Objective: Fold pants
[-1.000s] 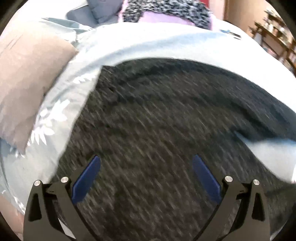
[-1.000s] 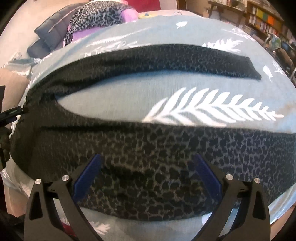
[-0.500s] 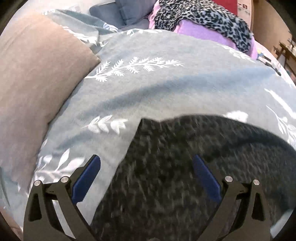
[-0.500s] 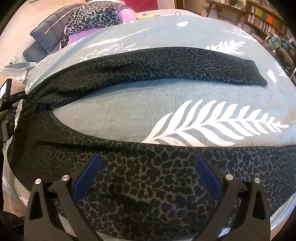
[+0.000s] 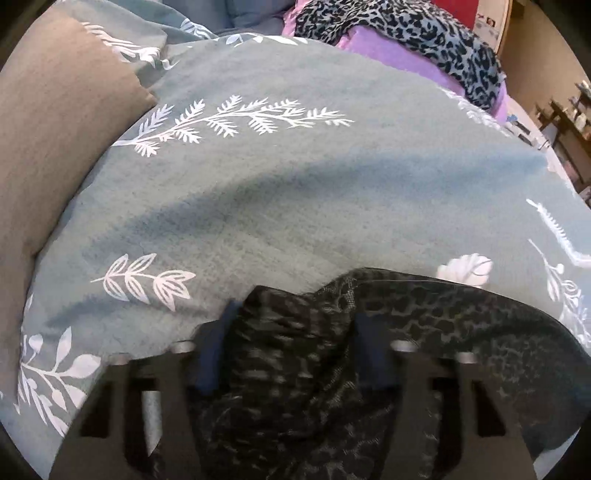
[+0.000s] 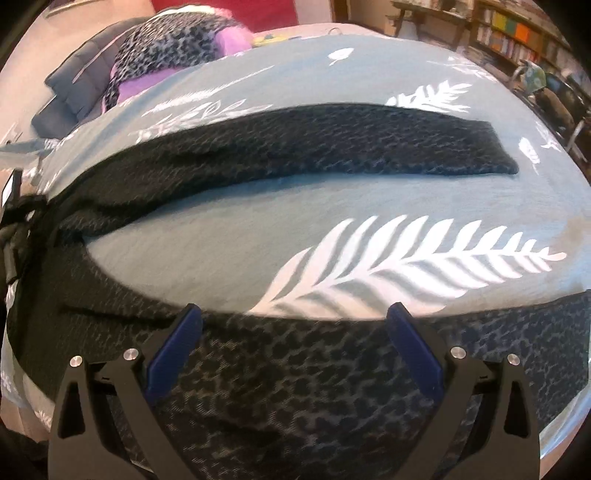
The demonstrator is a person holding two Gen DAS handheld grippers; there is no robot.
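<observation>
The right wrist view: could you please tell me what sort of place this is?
Probably a bedroom at home: a bed with a leaf-print duvet, a pile of clothes at its far end, and bookshelves behind.

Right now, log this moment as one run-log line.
left gripper: jaws just closing, bunched corner of pants between them | right gripper: open above near leg | far leg flat on bedspread

No legible txt, labels or nos.; far shelves prob. too blurred.
</observation>
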